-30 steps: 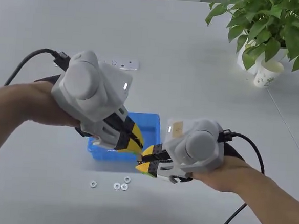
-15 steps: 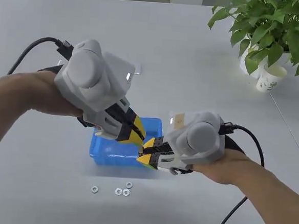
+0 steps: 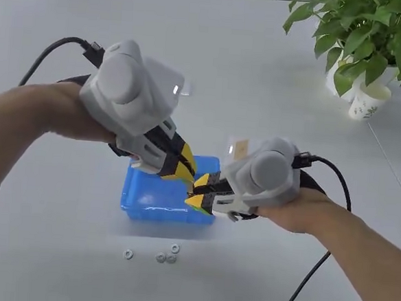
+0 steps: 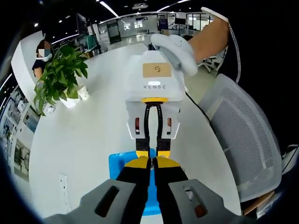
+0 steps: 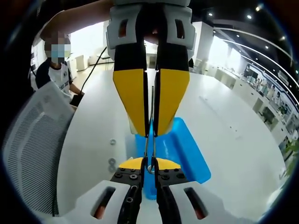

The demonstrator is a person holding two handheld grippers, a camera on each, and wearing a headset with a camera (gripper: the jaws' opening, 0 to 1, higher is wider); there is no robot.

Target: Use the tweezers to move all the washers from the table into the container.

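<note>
One broad pale table (image 3: 274,80) carries everything, and I place the rest by the blue container (image 3: 142,200) near its front edge. A leafy green plant (image 3: 367,31) stands well beyond the container, off to the right, with a small white cup (image 3: 366,104) just in front of it.

The left gripper (image 3: 187,179) reaches down over the container's right end. The right gripper (image 3: 196,196) comes in from the container's right side, so the two sets of yellow tips almost meet. In the left gripper view the right gripper's white body reads "XENSE" under a tan sticker (image 4: 156,70), whose mark I cannot read.

The left gripper's jaws are pressed onto the thin metal tweezers (image 5: 152,112). The tweezers run on over the container to the right gripper, whose jaws are drawn in tight around their far end.

Four washers (image 3: 160,258) lie on the table just outside the container's near wall, three in a tight cluster and one a little to the left.
</note>
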